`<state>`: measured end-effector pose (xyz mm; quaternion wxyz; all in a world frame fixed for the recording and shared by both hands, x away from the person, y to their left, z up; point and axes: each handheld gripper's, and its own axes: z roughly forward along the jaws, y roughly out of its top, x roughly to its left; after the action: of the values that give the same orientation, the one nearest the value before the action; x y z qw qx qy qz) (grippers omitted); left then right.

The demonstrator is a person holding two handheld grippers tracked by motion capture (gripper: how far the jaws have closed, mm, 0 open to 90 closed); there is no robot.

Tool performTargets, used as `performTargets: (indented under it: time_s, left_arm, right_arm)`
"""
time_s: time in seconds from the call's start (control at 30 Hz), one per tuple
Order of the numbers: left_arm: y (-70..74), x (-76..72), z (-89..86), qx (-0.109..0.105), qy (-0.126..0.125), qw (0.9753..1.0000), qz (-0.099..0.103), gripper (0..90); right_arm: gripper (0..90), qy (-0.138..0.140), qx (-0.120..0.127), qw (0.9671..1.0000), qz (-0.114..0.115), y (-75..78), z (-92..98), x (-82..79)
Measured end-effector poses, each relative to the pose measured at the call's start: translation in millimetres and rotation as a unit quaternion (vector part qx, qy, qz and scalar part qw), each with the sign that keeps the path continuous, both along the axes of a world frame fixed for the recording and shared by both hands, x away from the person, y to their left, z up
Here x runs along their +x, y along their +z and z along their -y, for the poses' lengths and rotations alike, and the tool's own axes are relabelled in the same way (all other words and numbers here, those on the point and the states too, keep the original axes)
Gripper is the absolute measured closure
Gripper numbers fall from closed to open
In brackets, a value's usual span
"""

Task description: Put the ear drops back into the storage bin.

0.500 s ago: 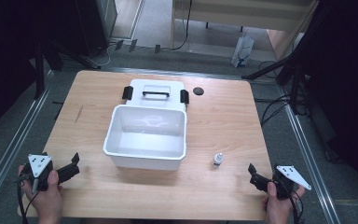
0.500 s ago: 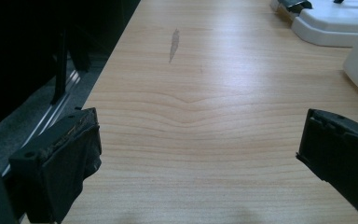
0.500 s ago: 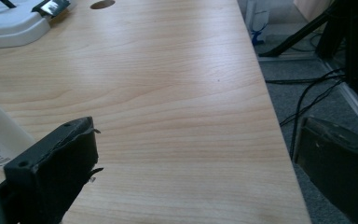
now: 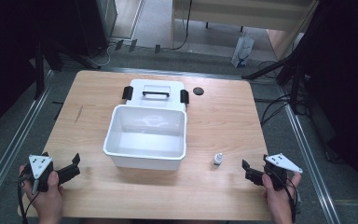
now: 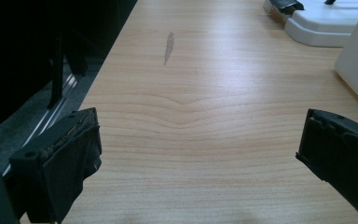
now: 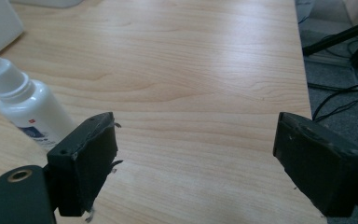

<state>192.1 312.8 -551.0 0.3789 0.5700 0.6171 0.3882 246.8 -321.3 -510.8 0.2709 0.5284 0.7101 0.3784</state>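
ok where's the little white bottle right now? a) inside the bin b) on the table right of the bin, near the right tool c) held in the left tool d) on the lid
b: the bottle stands upright on the table, just right of the bin, ahead of the open right tool.

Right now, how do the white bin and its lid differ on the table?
The white bin stands open and deep in mid-table; the lid lies flat behind it, touching or nearly so. The lid carries a black handle and black side clips; the bin shows none. Both are white plastic.
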Motion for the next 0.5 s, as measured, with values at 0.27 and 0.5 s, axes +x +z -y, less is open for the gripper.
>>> performTargets:
  time_s: [0.27,0.5]
  left_arm:
    - [0.0,-1.3,0.2,-0.004,-0.012,0.9999,0.007,0.1]
    - [0.0,-1.0,-0.2,-0.004,-0.014,0.9999,0.007,0.1]
  right_arm:
    - [20.9,0.082,-0.01,0.9935,-0.078,21.0,-1.9,14.1]
    - [21.5,0.141,-0.061,0.9788,-0.134,33.6,-12.8,20.1]
